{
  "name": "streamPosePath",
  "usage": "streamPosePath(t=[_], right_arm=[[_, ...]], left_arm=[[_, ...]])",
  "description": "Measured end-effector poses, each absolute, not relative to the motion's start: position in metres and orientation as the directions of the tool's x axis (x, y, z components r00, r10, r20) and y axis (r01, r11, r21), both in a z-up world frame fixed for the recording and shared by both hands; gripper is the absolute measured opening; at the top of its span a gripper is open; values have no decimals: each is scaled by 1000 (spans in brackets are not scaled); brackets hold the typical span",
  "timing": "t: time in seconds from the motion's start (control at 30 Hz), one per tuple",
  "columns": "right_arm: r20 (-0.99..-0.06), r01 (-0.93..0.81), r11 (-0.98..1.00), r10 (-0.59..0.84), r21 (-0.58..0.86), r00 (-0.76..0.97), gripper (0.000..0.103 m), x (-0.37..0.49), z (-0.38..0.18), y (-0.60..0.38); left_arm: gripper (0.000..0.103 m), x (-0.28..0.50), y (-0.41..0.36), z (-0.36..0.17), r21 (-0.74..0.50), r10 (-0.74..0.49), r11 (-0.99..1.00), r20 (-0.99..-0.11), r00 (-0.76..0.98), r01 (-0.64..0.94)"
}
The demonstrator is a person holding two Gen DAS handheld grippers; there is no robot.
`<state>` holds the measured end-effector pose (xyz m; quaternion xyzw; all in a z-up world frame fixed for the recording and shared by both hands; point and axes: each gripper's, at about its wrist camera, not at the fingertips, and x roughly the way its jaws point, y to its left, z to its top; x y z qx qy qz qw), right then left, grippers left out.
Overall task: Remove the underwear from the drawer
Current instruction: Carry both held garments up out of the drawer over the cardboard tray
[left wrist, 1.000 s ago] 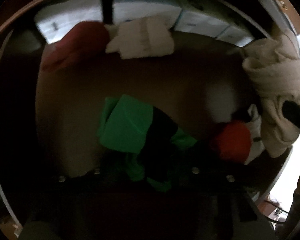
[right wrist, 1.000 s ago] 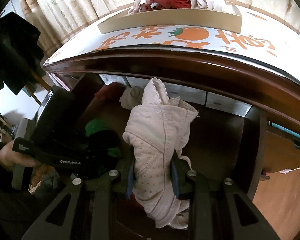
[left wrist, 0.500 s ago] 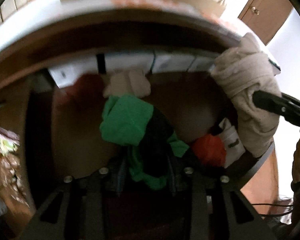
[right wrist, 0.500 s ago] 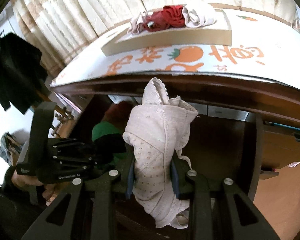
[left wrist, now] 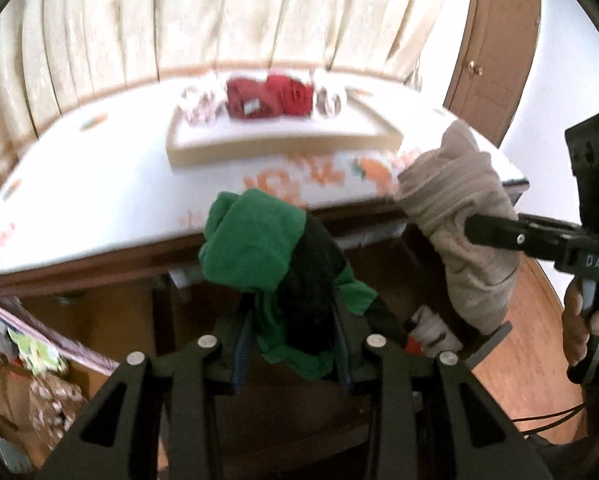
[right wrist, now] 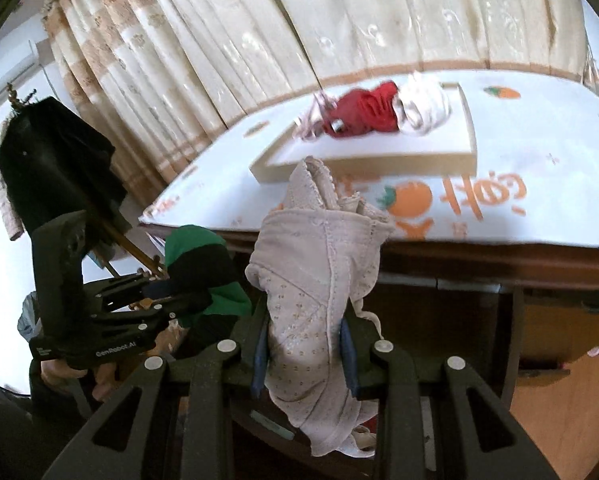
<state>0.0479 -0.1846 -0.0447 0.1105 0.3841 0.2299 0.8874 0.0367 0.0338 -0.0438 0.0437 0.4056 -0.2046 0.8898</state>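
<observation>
My left gripper is shut on green and black underwear, held up in front of the table edge above the open drawer. My right gripper is shut on beige dotted underwear, which hangs upright between its pads. In the left wrist view the beige underwear hangs at the right with the right gripper's fingers around it. In the right wrist view the green underwear shows at the left. Red and white garments still lie low in the drawer.
A beige tray on the white tablecloth with orange prints holds red and white garments. Cream curtains hang behind. A dark coat hangs at the left, and a wooden door stands at the right.
Both grippers have risen out of the drawer with their underwear. The views have tilted up from the drawer's inside to the tabletop and curtains.
</observation>
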Motion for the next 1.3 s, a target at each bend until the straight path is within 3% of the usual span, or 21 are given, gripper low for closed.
streamPosePath(t=[0.23, 0.63, 1.03, 1.3], right_arm=[[-568, -344, 855, 516, 388, 642, 33, 53, -16, -179], [-499, -341, 849, 517, 403, 696, 33, 85, 18, -177], [-430, -314, 826, 524, 469, 736, 33, 170, 38, -171], [-468, -235, 803, 526, 547, 710, 33, 243, 12, -158]], left_arm=[[33, 45, 39, -5, -21, -316, 915, -658, 684, 403], [33, 88, 48, 21, -28, -306, 935, -572, 761, 354], [33, 167, 43, 36, 7, -284, 939, -551, 785, 344], [33, 214, 29, 18, 89, -259, 916, -613, 747, 391]])
